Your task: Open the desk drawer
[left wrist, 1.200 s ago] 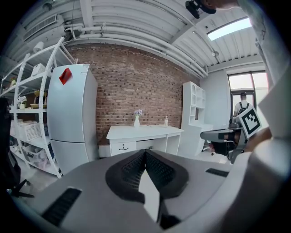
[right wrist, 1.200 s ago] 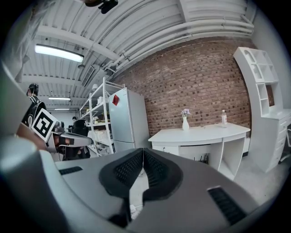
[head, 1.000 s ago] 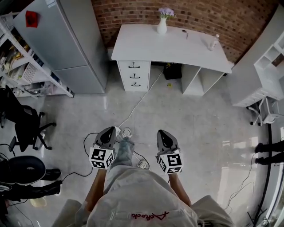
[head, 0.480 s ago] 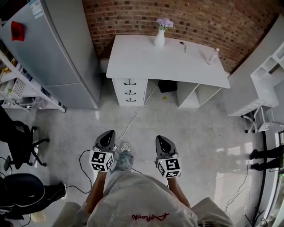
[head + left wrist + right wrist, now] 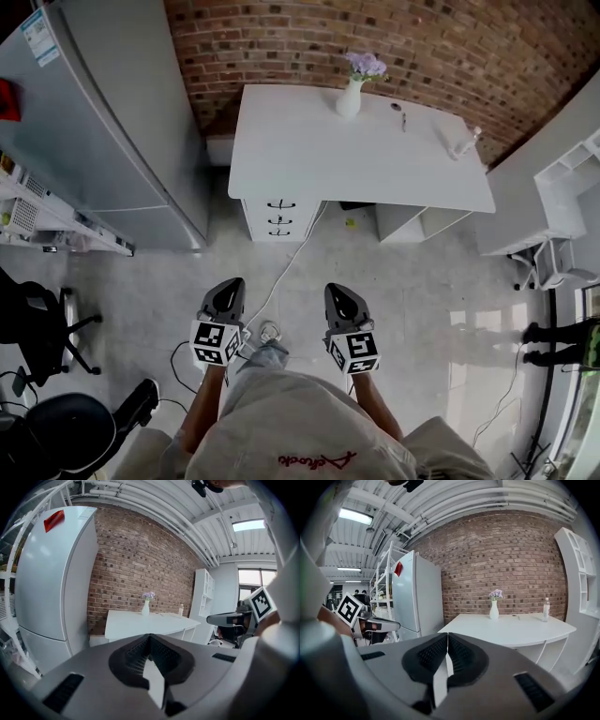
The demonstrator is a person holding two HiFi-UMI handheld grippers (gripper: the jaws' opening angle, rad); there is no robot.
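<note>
Both grippers are closed and hold nothing. In the left gripper view the left gripper [image 5: 150, 639] has its ribbed black pads pressed together at the tips. The right gripper view shows the right gripper [image 5: 447, 637] the same way, pads meeting along a thin line. From the head view the left gripper [image 5: 229, 283] and right gripper [image 5: 337, 289] sit side by side over the pale floor [image 5: 403, 281], level with each other and pointing toward the desk [image 5: 356, 159], well short of it. A person's forearms and light top fill the bottom edge behind them.

A white cable [image 5: 291, 253] runs across the floor from between the grippers toward the desk. The drawers [image 5: 279, 218] are a stack of three under the desk's left end, each with a dark handle, all pushed in. Open cubbies [image 5: 417, 222] sit under its right end.

On the desk top stand a white vase [image 5: 350, 96] with purple flowers at the back, a bottle [image 5: 464, 142] near the right end and a small dark item between them. Behind the desk is a brick wall [image 5: 422, 47]. A grey fridge [image 5: 103, 122] stands to the left, white shelving [image 5: 572, 178] to the right, and black office chairs [image 5: 37, 319] at the far left.
</note>
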